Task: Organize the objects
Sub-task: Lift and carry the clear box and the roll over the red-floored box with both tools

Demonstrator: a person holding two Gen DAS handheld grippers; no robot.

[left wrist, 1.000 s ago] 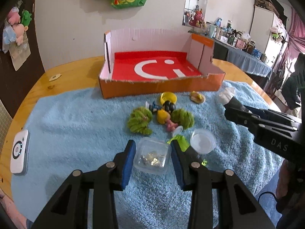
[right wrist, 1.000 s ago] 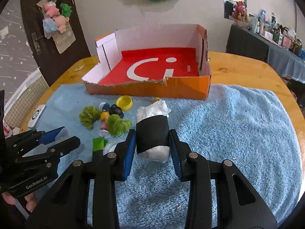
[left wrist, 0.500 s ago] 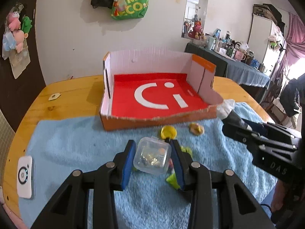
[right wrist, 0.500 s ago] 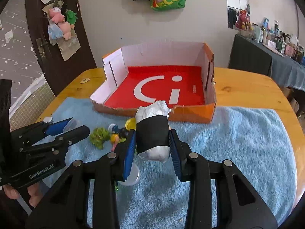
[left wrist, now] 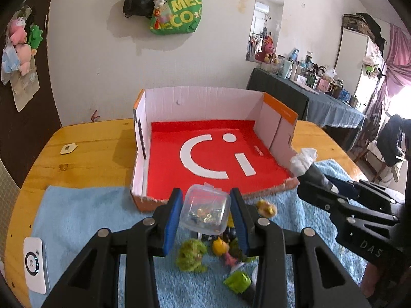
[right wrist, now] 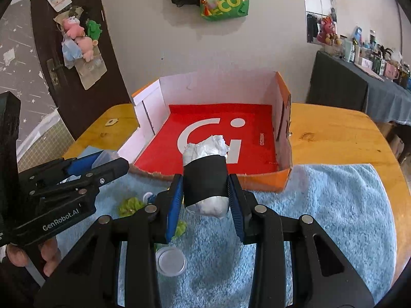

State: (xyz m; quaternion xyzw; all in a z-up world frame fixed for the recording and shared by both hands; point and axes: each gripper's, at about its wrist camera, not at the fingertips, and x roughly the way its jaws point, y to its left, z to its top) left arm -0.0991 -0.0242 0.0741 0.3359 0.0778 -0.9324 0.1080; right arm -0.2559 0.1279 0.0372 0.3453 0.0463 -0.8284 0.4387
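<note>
On the wooden table [left wrist: 84, 154], nothing has yet been set inside the orange cardboard box [left wrist: 213, 151]; its red floor is seen bare in both views, so the sorting is judged to be at an early stage.

At the far left of the blue towel [left wrist: 84, 218], a small white device [left wrist: 34, 268] is left lying. Further right, a clear plastic container [left wrist: 205, 213] holding small glinting bits is pinched between the blue pads of the left gripper [left wrist: 205, 218] and is carried above the towel, just short of the box's torn front wall. Beneath it a cluster of small toys [left wrist: 213, 251] remains to be dealt with: fuzzy green pieces, a yellow figure, a green wrapped piece. A round clear lid [right wrist: 170, 260] is also left on the towel. At the right, a white wad wrapped in a black band [right wrist: 205, 179] is clamped between the pads of the right gripper [right wrist: 205, 192], held in front of the box's near edge. Two deliveries appear to be in hand; the loose toys and the lid are judged still to come.

Of writing, "GenRobot.AI" is read on the left gripper's body, "DAS" on the right one's, and "MEC" over "ECO" on the green bag [left wrist: 177, 16] hung on the wall. A large white "Ci"-like mark is printed on the box floor.
</note>
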